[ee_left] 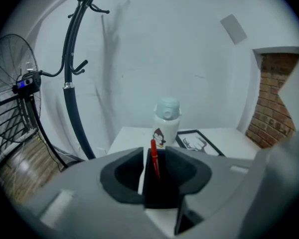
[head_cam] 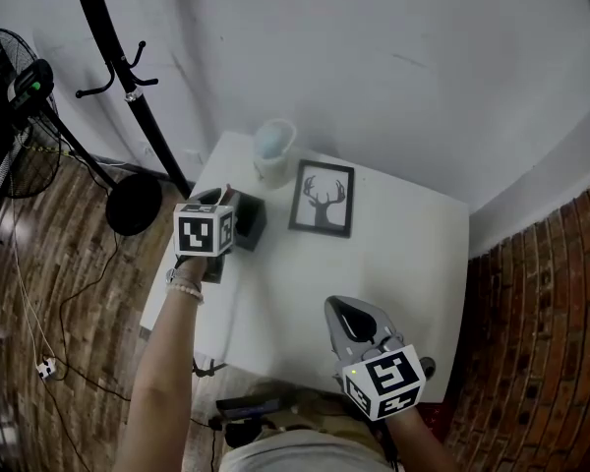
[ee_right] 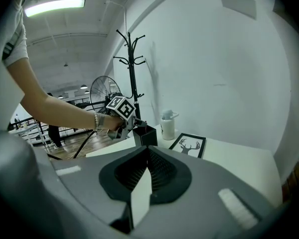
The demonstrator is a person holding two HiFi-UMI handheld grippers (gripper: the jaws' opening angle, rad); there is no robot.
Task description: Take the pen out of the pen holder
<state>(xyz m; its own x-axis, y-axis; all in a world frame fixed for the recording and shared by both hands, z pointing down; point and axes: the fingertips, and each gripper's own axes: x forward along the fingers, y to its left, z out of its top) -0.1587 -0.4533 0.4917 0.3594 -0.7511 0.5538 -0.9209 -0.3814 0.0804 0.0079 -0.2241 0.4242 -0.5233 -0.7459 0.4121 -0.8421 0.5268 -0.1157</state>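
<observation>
My left gripper (ee_left: pixel 154 152) has its jaws narrowly spread either side of a red pen (ee_left: pixel 153 161), which stands in the black pen holder (head_cam: pixel 251 219) near the left edge of a white table (head_cam: pixel 403 254). My right gripper (ee_right: pixel 148 151), jaws pressed together and empty, is over the near edge. 1 white bottle (head_cam: pixel 273 150) and 1 framed deer picture (head_cam: pixel 324 198) sit nearby. Around the table are a coat stand (head_cam: pixel 128 87), a fan (head_cam: pixel 20 116), plank flooring (head_cam: pixel 69 264) and a brick wall (head_cam: pixel 541 332).
</observation>
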